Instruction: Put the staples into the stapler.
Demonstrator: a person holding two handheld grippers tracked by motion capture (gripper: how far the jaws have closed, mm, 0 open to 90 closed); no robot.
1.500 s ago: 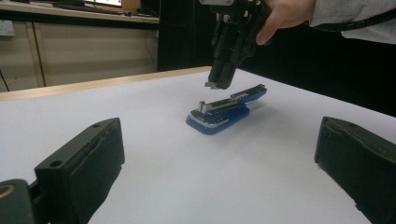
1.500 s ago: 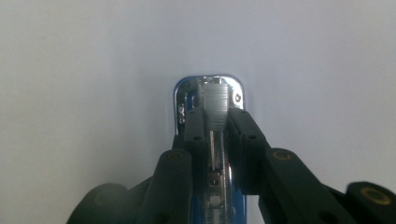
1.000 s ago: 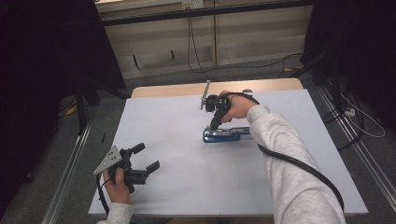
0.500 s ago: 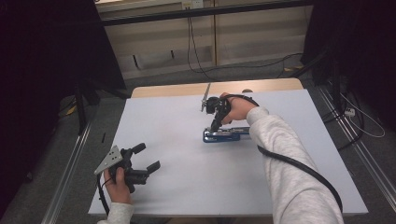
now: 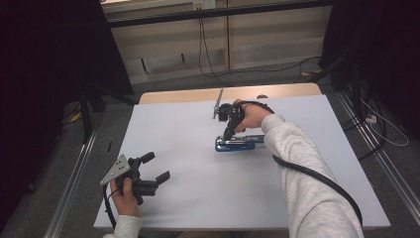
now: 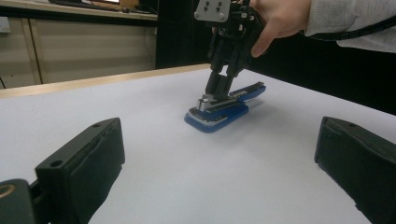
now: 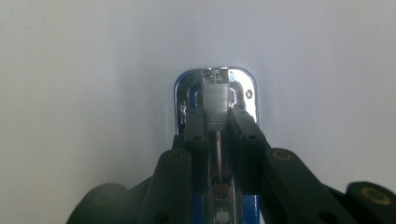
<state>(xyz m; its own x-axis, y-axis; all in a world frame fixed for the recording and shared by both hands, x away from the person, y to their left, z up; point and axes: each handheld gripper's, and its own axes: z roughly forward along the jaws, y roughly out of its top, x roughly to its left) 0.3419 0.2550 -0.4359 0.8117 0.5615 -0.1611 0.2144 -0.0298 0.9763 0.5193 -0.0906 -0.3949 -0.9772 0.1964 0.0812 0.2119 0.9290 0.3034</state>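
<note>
At table centre, nothing has shifted since a second ago — right gripper (image 5: 229, 135) stays clamped, apparently on the blue stapler's (image 6: 223, 106) magazine; left gripper (image 5: 156, 167) idles wide open, empty.

Blue plastic stapler (image 6: 223, 108) with glossy chrome metal top; matt white table (image 5: 198, 168), bare wood far edge.

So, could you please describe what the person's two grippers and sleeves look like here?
Both are black, two-jawed handheld tools. The left gripper has broad, blocky black jaws and a grey three-cornered plate on top. The right gripper carries a grey plate with small holes, and its jaw arms show round pivot pins. A black cable trails along the right sleeve; both sleeves are light grey, soft fabric.
</note>
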